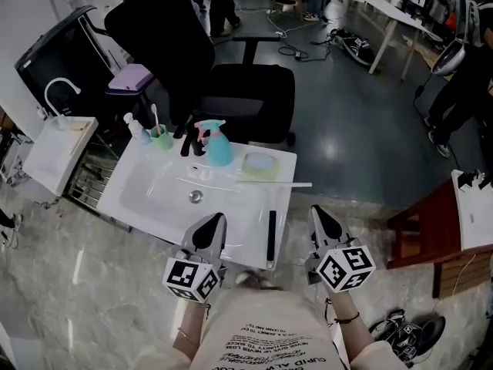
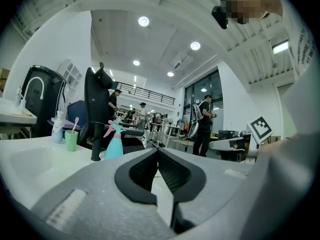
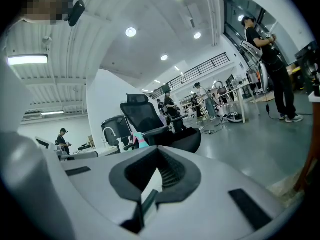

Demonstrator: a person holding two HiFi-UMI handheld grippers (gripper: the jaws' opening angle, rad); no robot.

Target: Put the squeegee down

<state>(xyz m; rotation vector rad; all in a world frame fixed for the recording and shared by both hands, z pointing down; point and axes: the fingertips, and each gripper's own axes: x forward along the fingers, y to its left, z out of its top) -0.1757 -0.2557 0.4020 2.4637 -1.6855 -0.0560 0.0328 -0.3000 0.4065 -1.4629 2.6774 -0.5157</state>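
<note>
Squeegee (image 1: 271, 236): lies flat on the right rim of the white sink (image 1: 154, 199), black handle toward the person. The pale bar across the rim beyond it seems to be its blade, though the join is hard to make out. Neither tool holds it.
Left gripper (image 1: 218, 217): jaws together, empty, near the handle's left side.
Right gripper (image 1: 318, 210): jaws together, empty, off the sink's right edge.
Green cup (image 1: 159, 138): on the back rim, holds a toothbrush (image 1: 154, 118).
Teal spray bottle (image 1: 218, 146), black faucet (image 1: 187, 142): beside the cup.
Only the head view shows the squeegee. The left gripper view shows cup, bottle and faucet. The right gripper view shows an office chair (image 3: 150, 121).
</note>
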